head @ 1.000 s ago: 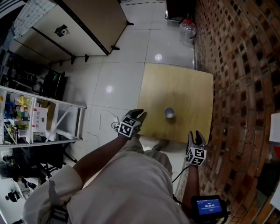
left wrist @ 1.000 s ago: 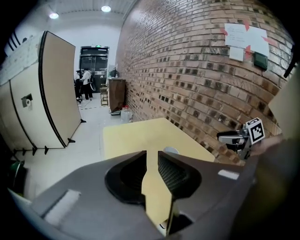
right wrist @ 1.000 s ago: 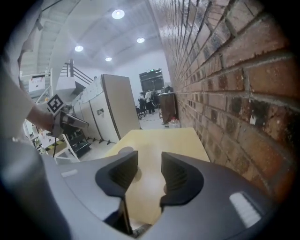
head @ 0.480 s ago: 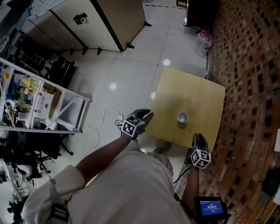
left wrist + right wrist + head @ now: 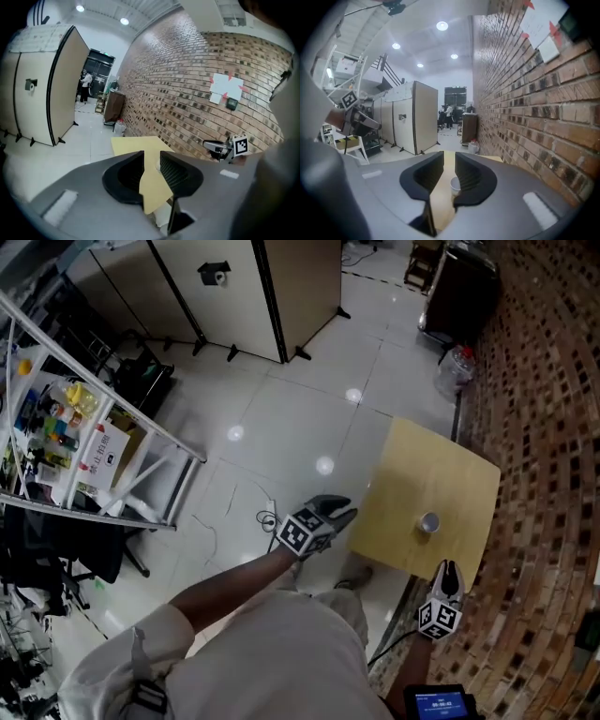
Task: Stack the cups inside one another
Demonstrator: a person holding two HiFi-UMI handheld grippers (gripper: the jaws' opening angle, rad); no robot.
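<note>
The cup (image 5: 428, 522) is standing on the tabletop (image 5: 412, 465), ahead of both tongs and touching neither. Our left tongs (image 5: 345, 511), at the tabletop's left edge, have just been opening. Our right tongs (image 5: 451, 567), at its near edge, have just been closing, and both are hanging released with nothing between them.

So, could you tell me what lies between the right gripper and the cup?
Only bare table top before the cup, as the head view shows; the right gripper hangs at the table's near edge. Its jaws have just been closing, empty.
</note>
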